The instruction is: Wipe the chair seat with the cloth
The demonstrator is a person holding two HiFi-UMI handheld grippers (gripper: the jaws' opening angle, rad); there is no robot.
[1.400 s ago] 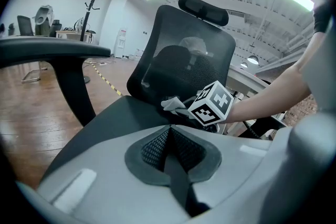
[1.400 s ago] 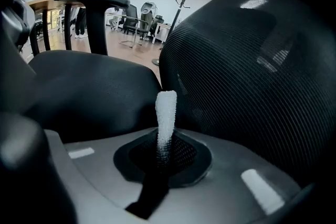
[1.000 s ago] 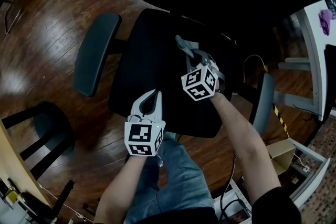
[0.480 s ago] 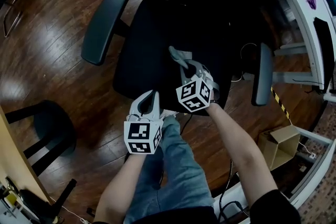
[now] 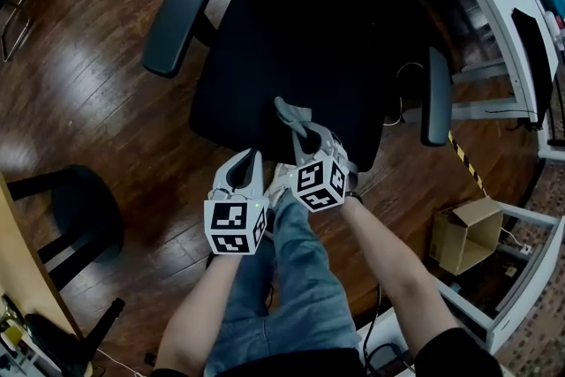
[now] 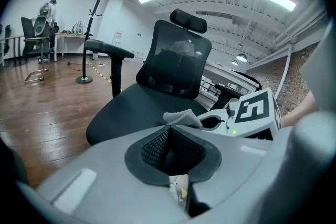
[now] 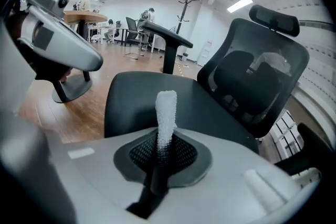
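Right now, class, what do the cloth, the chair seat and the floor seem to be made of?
Cloth: soft nubbly fabric, probably microfibre; pale, pebbled pile.
Chair seat: matt black upholstery, likely fabric; no shine.
Floor: glossy brown wood planks or laminate; grain and reflections.

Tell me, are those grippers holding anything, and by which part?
The right gripper pinches the cloth by its near end; the rest sticks out ahead. The left gripper is shut, holding nothing.

My left gripper (image 5: 251, 156) and right gripper (image 5: 305, 130): pale grey shells, black mesh pads (image 7: 181, 153) | black-and-white marker cubes (image 5: 234, 228) (green light each) | blue jeans (image 5: 300, 278), dark sleeves (image 5: 459, 353)
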